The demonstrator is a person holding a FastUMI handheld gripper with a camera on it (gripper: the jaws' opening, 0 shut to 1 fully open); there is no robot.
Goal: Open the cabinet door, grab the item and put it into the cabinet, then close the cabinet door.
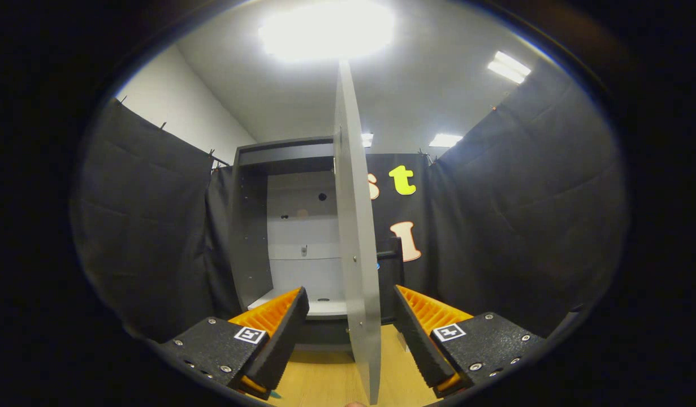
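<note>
- Jaws of the handheld gripper (350, 316) stand wide apart, one ribbed finger on either side of the door's edge, neither pad visibly pressing on it.
- Between them, edge-on, runs the tall flat grey cabinet door (356, 226), a thin smooth panel swung out toward the camera, with small screw heads along its face.
- Beyond the left finger stands the open grey cabinet (285, 226), a boxy matte carcass with a darker side wall, a pale back panel dotted with small holes and a light floor board inside.
- No separate item to be stored can be made out; the compartment's visible floor looks bare.
- Under the fingers lies the light wooden bench (325, 379), smooth and yellowish, reaching to the cabinet's foot.
- Black creased cloth (523, 226) hangs as the booth's walls on both sides and behind the cabinet.
- Above the cloth rise a white wall and white ceiling (427, 85) with bright rectangular light panels.
</note>
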